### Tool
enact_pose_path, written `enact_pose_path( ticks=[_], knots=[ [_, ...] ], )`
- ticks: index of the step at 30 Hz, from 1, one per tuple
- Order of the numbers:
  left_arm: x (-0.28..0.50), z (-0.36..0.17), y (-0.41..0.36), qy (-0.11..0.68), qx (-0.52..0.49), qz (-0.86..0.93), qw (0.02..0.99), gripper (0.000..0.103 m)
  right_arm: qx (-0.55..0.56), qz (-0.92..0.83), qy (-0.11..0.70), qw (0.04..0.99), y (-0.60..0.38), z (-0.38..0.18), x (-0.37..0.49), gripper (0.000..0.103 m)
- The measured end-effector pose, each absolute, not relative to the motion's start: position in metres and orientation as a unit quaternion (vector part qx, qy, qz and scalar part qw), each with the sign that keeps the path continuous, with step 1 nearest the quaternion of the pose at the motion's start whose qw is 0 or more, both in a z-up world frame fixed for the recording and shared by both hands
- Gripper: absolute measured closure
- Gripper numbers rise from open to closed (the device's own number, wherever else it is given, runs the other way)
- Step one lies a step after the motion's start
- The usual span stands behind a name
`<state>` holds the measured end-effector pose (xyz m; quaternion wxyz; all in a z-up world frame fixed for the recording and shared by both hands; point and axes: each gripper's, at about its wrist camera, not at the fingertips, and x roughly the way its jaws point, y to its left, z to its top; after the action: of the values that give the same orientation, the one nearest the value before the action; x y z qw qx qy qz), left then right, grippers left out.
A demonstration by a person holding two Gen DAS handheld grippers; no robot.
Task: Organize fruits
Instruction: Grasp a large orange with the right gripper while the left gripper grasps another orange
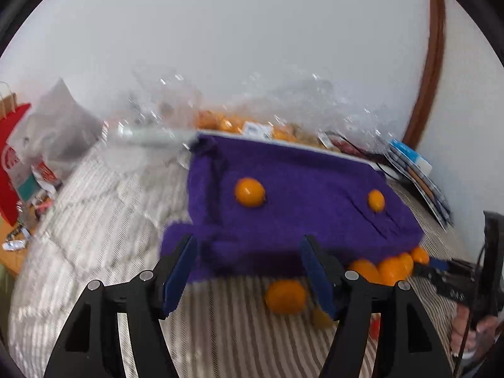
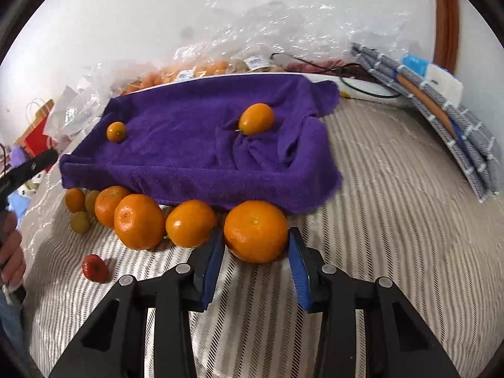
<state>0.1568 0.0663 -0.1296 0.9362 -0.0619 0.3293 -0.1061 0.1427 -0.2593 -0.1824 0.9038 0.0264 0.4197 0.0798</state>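
Observation:
A tray draped in a purple towel (image 2: 189, 145) sits on the striped bedding; it also shows in the left wrist view (image 1: 315, 189). Two small orange fruits lie on it, one kumquat (image 2: 116, 131) at the left and a larger one (image 2: 255, 118) at the right. Several oranges lie in a row along the tray's front edge. My right gripper (image 2: 255, 261) has its blue fingers on either side of the nearest orange (image 2: 255, 231), close to or touching it. My left gripper (image 1: 249, 271) is open and empty before the tray's corner, with an orange (image 1: 285, 296) by its right finger.
Small greenish fruits (image 2: 79, 221) and a red strawberry (image 2: 94, 268) lie at the left of the row. Clear plastic bags with more oranges (image 2: 195, 72) lie behind the tray. Folded cloths (image 2: 441, 107) lean at the right. Paper bags and clutter (image 1: 31, 157) are at the left.

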Motion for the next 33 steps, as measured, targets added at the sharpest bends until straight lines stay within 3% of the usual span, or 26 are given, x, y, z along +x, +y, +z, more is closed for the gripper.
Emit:
enact_pose_path(
  ticks=[11,16,18,33],
  knots=[
    [0.160,-0.161,0.056,0.397,-0.067,-0.140,0.905,0.037,0.028,0.066,0.424,0.903,-0.260,-0.183,0.102,0.062],
    [0.161,-0.165,0.048,0.411,-0.063,-0.159,0.896,0.051,0.037,0.061,0.432,0.899,-0.259,-0.186,0.107,0.062],
    [0.162,-0.167,0.045,0.417,-0.060,-0.163,0.892,0.067,0.031,0.058,0.432,0.899,-0.256,-0.187,0.109,0.062],
    [0.144,-0.148,0.051,0.348,-0.071,-0.171,0.919,0.067,0.057,0.053,0.410,0.909,-0.266,-0.181,0.102,0.063]
  ],
)
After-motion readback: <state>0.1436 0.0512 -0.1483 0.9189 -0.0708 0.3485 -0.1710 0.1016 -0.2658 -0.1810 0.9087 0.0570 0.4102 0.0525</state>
